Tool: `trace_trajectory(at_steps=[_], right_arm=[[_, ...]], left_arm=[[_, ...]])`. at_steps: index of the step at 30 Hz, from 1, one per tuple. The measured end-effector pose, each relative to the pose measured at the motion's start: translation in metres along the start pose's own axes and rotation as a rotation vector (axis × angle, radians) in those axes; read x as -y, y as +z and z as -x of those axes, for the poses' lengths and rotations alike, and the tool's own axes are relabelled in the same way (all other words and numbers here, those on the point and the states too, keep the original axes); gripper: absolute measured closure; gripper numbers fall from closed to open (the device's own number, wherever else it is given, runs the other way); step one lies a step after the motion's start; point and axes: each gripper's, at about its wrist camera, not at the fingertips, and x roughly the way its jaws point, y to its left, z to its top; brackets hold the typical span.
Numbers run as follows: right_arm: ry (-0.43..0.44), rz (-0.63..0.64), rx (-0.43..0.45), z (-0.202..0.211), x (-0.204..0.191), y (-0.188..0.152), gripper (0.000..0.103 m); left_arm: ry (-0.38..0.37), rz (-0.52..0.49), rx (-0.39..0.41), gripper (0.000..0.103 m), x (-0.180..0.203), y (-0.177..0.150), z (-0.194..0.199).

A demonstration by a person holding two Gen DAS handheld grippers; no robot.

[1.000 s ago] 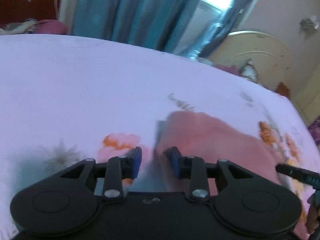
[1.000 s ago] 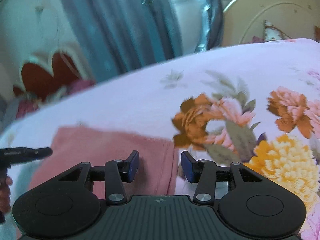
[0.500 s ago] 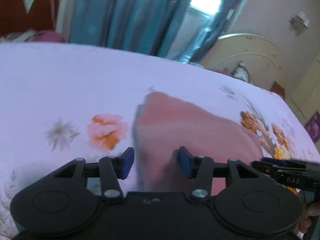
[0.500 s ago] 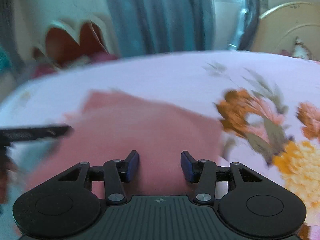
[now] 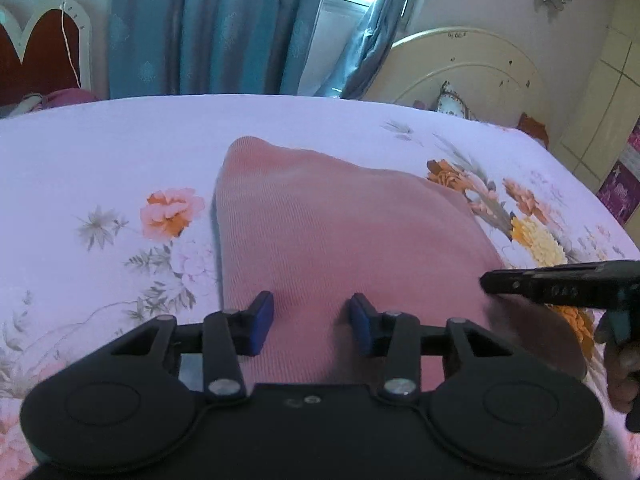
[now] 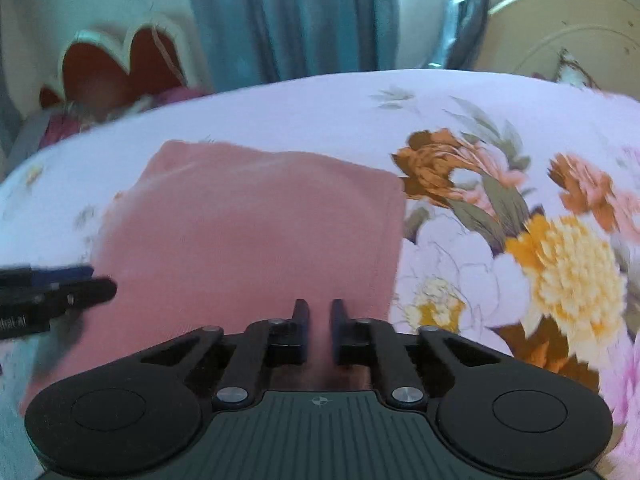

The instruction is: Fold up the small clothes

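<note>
Big bed sheet [image 5: 100, 152] with flowers. Pink cloth [image 5: 320, 232] lies flat in middle of it. Left gripper [image 5: 311, 322] spread wide over near edge of cloth, holding nothing. Right gripper [image 6: 319, 332] almost closed, pinching near edge of pink cloth [image 6: 248, 232].
</note>
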Motion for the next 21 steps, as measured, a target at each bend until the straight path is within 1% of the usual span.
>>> trace_trajectory(at_steps=[2, 5, 7, 8, 9, 11, 12, 13, 16, 18, 20, 21], right_arm=[[-0.002, 0.016, 0.01, 0.013, -0.001, -0.001, 0.095], [0.054, 0.059, 0.024, 0.036, -0.008, -0.013, 0.095], [0.031, 0.108, -0.005, 0.041, -0.009, -0.027, 0.095], [0.004, 0.122, -0.018, 0.041, -0.008, -0.036, 0.096], [-0.018, 0.123, -0.025, 0.042, -0.005, -0.045, 0.096], [-0.003, 0.079, -0.026, 0.044, 0.002, -0.049, 0.096], [-0.008, 0.079, -0.029, 0.046, 0.0, -0.048, 0.096], [-0.013, 0.085, -0.019, 0.05, -0.004, -0.047, 0.096], [0.015, 0.085, 0.01, 0.062, -0.011, -0.046, 0.095], [0.004, 0.092, -0.018, 0.063, -0.011, -0.052, 0.095], [-0.016, 0.097, -0.069, 0.057, -0.006, -0.064, 0.096], [-0.03, 0.101, -0.071, 0.057, -0.004, -0.071, 0.096]], left_arm=[[-0.003, -0.001, -0.003, 0.063, 0.0, 0.002, 0.005], [-0.025, -0.02, 0.009, 0.063, 0.006, -0.003, 0.023], [-0.03, -0.047, 0.004, 0.063, 0.014, -0.012, 0.032], [-0.02, -0.07, -0.006, 0.063, 0.017, -0.018, 0.037], [-0.004, -0.097, -0.016, 0.063, 0.02, -0.025, 0.038], [0.009, -0.123, -0.019, 0.063, 0.023, -0.033, 0.038], [0.015, -0.131, -0.022, 0.063, 0.024, -0.034, 0.038], [0.019, -0.133, -0.026, 0.063, 0.025, -0.033, 0.039], [0.02, -0.117, -0.026, 0.063, 0.026, -0.031, 0.046], [0.032, -0.134, -0.044, 0.063, 0.027, -0.036, 0.047], [0.03, -0.113, -0.082, 0.063, 0.023, -0.047, 0.046], [0.032, -0.108, -0.101, 0.063, 0.021, -0.054, 0.046]])
